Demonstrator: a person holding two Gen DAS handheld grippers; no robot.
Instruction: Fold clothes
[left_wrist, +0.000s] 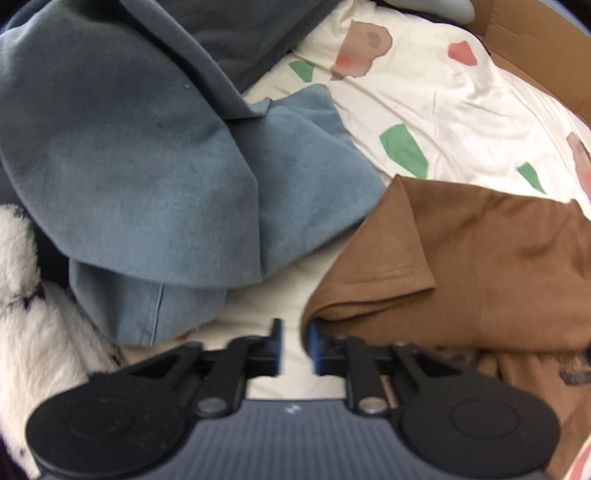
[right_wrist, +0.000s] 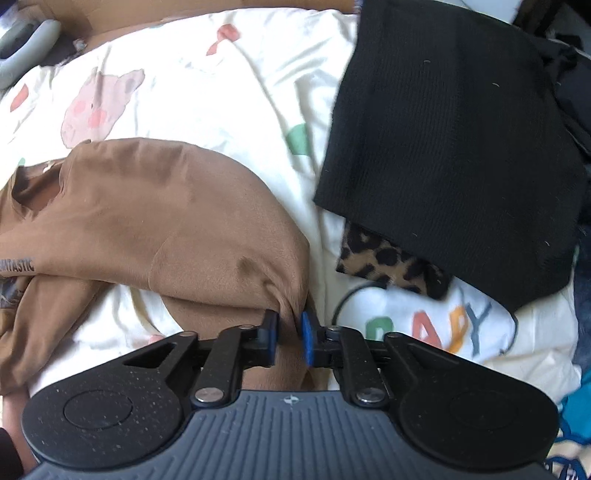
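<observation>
Left gripper (left_wrist: 294, 345): fingers apart over bare bedsheet (left_wrist: 424, 107), nothing between them.
Right gripper (right_wrist: 290, 338): fingers slightly apart, a fold of the brown T-shirt (right_wrist: 177, 214) between; contact unclear.
Brown T-shirt: left and centre of right view.
Blue garment (left_wrist: 147, 166): upper left of left view.

Matt brown cloth shirt (right_wrist: 166, 221); beside it a ribbed black knit (right_wrist: 450, 147), smooth printed cotton bedsheet (right_wrist: 221, 92) beneath.

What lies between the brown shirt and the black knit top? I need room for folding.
Only bare printed sheet separates the brown shirt and black knit top, seen in the right wrist view.
</observation>
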